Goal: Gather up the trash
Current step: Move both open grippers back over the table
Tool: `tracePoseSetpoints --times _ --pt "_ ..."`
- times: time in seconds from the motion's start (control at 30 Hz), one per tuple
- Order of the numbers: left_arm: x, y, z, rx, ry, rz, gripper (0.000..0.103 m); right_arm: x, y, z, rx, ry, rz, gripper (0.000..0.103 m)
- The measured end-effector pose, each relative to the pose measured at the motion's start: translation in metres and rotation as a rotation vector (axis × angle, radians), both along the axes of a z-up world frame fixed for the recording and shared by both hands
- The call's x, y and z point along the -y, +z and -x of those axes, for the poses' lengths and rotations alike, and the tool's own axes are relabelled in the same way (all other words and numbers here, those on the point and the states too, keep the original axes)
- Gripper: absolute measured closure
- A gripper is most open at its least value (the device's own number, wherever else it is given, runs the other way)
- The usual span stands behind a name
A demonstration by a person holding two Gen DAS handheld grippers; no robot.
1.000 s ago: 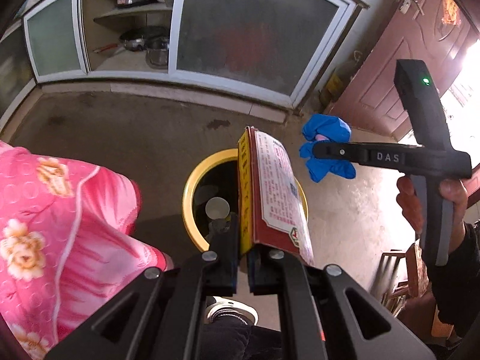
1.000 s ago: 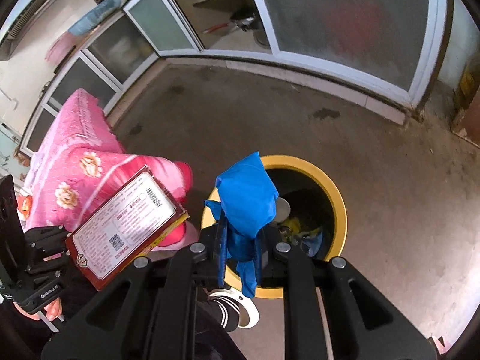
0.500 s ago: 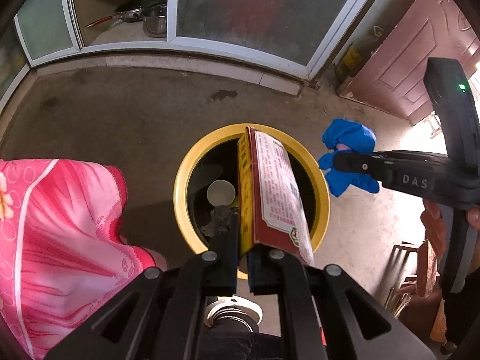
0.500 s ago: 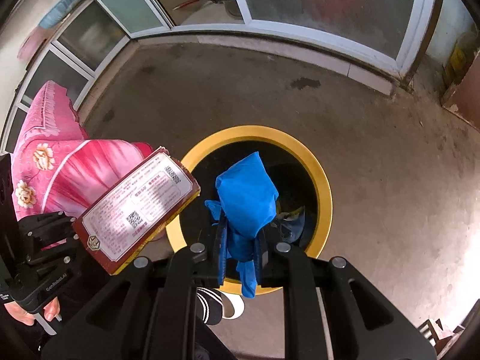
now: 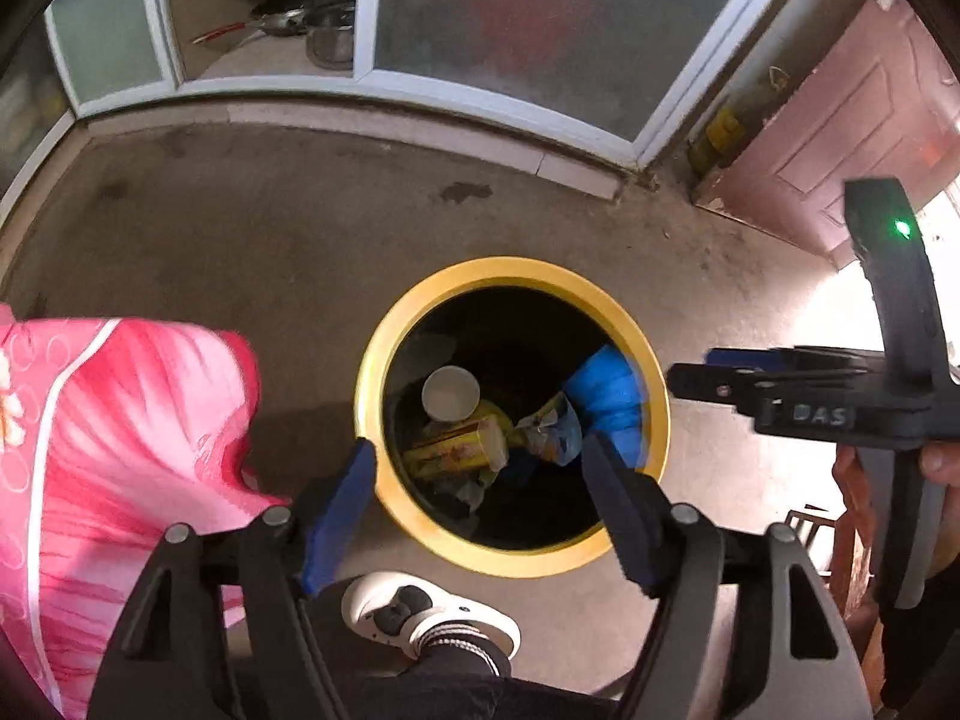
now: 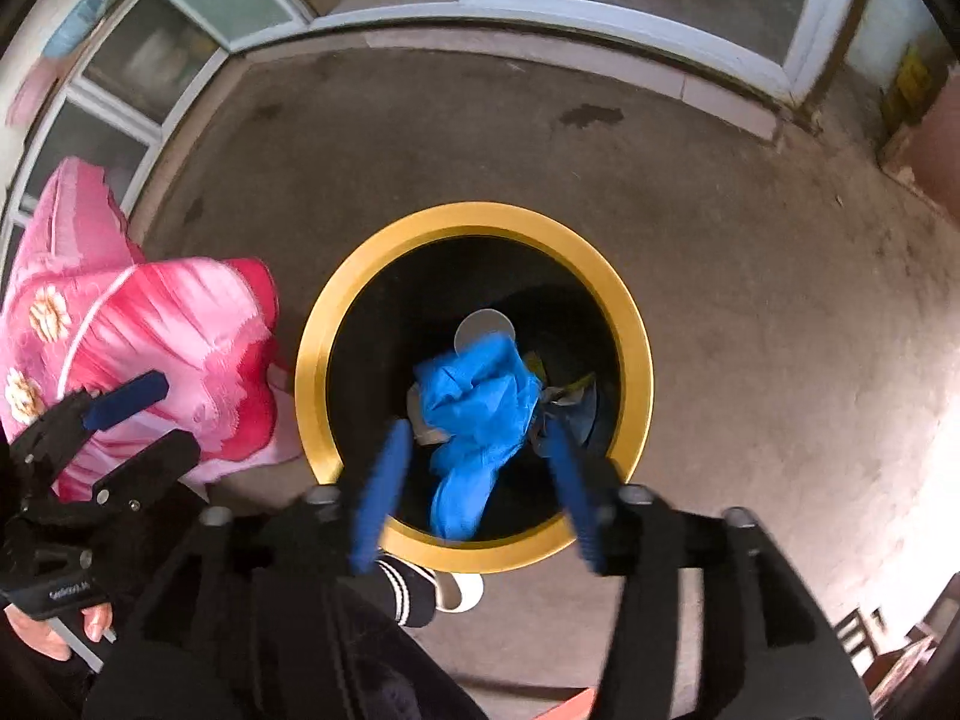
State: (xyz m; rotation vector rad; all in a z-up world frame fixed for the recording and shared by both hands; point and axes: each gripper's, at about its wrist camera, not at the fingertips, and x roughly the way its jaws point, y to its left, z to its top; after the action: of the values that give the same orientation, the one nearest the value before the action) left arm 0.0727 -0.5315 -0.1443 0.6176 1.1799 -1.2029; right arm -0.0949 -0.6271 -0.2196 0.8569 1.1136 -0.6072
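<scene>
A yellow-rimmed bin (image 5: 369, 384) (image 6: 312, 372) stands on the floor right under both grippers. My left gripper (image 5: 480, 480) hangs over its mouth, jaws opening with nothing between them. The red and yellow box (image 5: 456, 450) lies inside among a white cup (image 5: 450, 393) and a crumpled wrapper (image 5: 552, 426). My right gripper (image 6: 477, 474) is over the bin too, jaws opening. The blue rag (image 6: 480, 396) (image 5: 606, 396) hangs loose between its pads, blurred and dropping, and neither pad presses on it. Each gripper shows in the other's view: left gripper (image 6: 144, 420), right gripper (image 5: 708, 372).
A pink flowered cloth (image 5: 120, 420) (image 6: 150, 330) hangs just left of the bin. The person's white shoe (image 5: 420, 612) is at the bin's near side. Glass-door cabinets (image 5: 510, 12) line the far wall, a red door (image 5: 840, 120) at the right. Bare concrete floor (image 6: 750, 300) surrounds the bin.
Both grippers sank toward the bin and their jaws came apart. The box left the left jaws and now lies in the bin. The blue rag slipped free of the right pads.
</scene>
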Motion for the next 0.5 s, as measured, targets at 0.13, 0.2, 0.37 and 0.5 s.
tracePoseSetpoints --times 0.13,0.2,0.37,0.5 --pt "-0.016 0.013 -0.01 -0.027 0.046 0.022 0.03 0.0 0.013 0.01 0.027 -0.024 0.008 0.046" --pt "-0.029 0.032 -0.015 -0.031 0.063 0.064 0.03 -0.001 0.026 0.012 0.064 -0.023 0.024 0.045" --pt "-0.098 0.105 -0.031 0.005 0.113 0.242 0.02 -0.02 0.071 -0.008 0.204 0.082 0.077 0.038" --pt "-0.175 0.156 -0.051 0.074 0.207 0.337 0.016 -0.056 0.112 -0.048 0.302 0.231 0.133 0.035"
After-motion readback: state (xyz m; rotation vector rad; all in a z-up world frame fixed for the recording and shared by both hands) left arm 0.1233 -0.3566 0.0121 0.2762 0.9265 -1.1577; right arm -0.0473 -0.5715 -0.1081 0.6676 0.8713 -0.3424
